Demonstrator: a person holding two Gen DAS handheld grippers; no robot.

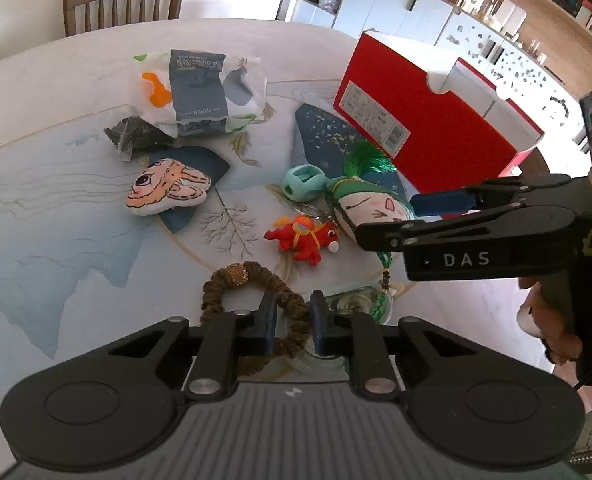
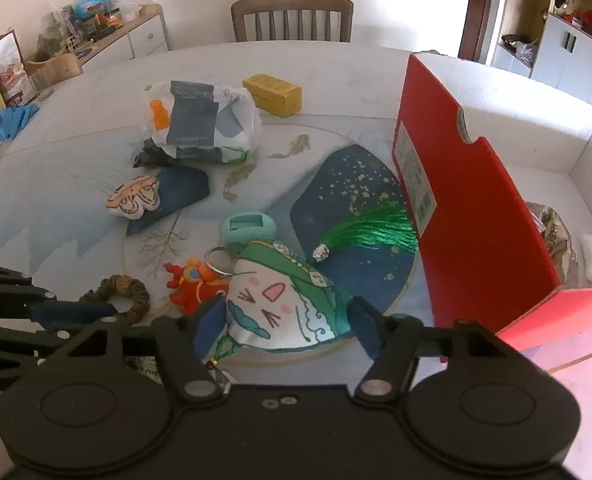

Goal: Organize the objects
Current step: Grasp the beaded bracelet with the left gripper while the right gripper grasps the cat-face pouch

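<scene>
My left gripper [image 1: 292, 320] is nearly closed around the brown scrunchie [image 1: 251, 288], its pads on either side of the band; the scrunchie also shows in the right wrist view [image 2: 125, 294]. My right gripper [image 2: 281, 320] has its fingers on both sides of the green-and-white cat plush [image 2: 279, 300], which lies on the table with a green tassel [image 2: 368, 226]; in the left wrist view the plush [image 1: 370, 206] sits under that gripper [image 1: 396, 220]. A red open box [image 2: 476, 208] stands at the right.
On the table lie a red dragon keychain [image 1: 302, 238], a mint holder [image 1: 302, 180], an orange-haired plush [image 1: 165, 192], a tissue pack [image 1: 199, 92], a dark packet [image 1: 135, 136] and a yellow box [image 2: 273, 94]. A chair [image 2: 291, 16] stands behind. A bag [image 2: 552, 236] lies inside the box.
</scene>
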